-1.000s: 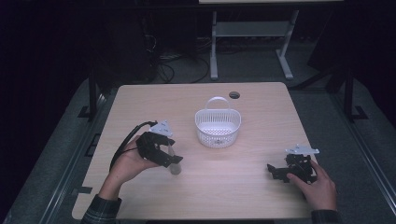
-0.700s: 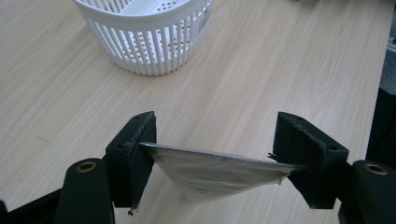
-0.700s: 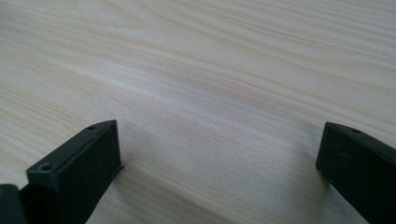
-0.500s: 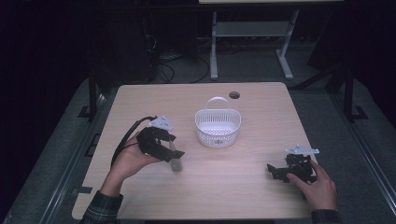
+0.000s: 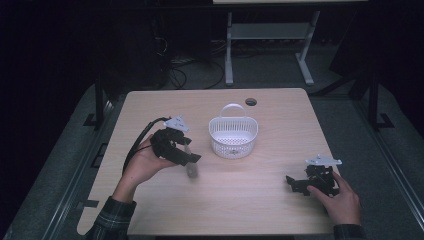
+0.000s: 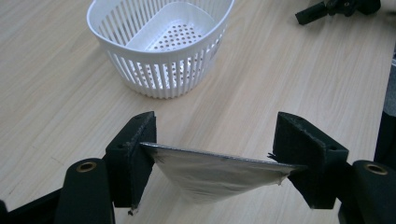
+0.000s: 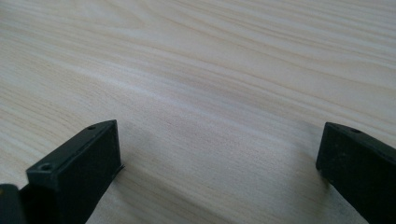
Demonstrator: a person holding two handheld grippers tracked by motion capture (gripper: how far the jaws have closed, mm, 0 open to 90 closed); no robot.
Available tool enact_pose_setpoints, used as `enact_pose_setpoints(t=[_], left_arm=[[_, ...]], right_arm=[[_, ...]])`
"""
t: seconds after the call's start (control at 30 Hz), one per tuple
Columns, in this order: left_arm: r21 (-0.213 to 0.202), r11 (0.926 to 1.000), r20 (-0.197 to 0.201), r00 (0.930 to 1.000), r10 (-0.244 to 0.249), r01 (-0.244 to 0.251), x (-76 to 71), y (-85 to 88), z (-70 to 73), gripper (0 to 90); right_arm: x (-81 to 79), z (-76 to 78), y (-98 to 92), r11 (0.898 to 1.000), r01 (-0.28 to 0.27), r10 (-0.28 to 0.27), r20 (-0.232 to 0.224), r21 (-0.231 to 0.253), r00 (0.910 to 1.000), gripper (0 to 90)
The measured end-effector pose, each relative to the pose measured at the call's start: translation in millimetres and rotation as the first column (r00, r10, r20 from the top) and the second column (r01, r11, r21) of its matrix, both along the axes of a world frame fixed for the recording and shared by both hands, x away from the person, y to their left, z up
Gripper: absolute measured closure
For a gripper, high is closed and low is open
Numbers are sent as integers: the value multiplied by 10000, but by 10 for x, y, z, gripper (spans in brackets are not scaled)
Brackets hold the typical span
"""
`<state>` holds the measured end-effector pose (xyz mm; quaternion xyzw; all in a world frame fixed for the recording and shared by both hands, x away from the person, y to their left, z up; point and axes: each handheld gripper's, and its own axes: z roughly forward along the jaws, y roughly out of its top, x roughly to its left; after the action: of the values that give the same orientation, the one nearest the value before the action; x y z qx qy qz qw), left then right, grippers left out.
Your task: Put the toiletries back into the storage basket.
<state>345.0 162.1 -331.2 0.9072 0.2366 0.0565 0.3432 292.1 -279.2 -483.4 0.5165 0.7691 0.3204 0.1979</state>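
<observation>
On the left side, the left tongs (image 5: 192, 159) are pinching a flat silvery packet (image 6: 219, 173) by its two short ends, so its long axis runs straight across from one jaw to the other. The packet hangs a little above the counter (image 5: 250, 200), its lower edge sagging toward the wood; I cannot tell if it touches the surface.

The white basket (image 5: 233, 136) is the landmark here. In the high view the packet (image 5: 191, 169) is just to the left of the basket and a bit nearer to the person, near it but not touching. In the left gripper view the basket (image 6: 161, 44) stands directly ahead of the jaws, upright, with its perforated floor bare. I judge the coming move is a short carry forward and up over the near rim, with the packet's long axis kept along the longer way of the oval basket so it can drop in.

To the right of the basket and well apart from it, the right tongs (image 5: 295, 184) rest low over the counter. Their jaws are spread wide with nothing between them. The left hand (image 5: 145, 162) is clearly the nearer one to the basket.
</observation>
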Motion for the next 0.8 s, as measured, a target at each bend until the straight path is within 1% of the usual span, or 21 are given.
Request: enact_pose_setpoints(t=[0.23, 0.33, 0.8], left_arm=[[-137, 9999, -24, 10000, 78, -78, 70, -48, 33, 299], [-113, 9999, 21, 9999, 101, -101, 101, -69, 73, 299], [-355, 9993, 251, 9996, 138, -129, 179, -170, 249, 299]], right_arm=[[0, -1, 0, 10000, 9, -9, 8, 1, 10000, 0], [0, -1, 0, 10000, 6, -6, 17, 2, 10000, 0], [0, -1, 0, 10000, -2, 2, 8, 3, 10000, 0]])
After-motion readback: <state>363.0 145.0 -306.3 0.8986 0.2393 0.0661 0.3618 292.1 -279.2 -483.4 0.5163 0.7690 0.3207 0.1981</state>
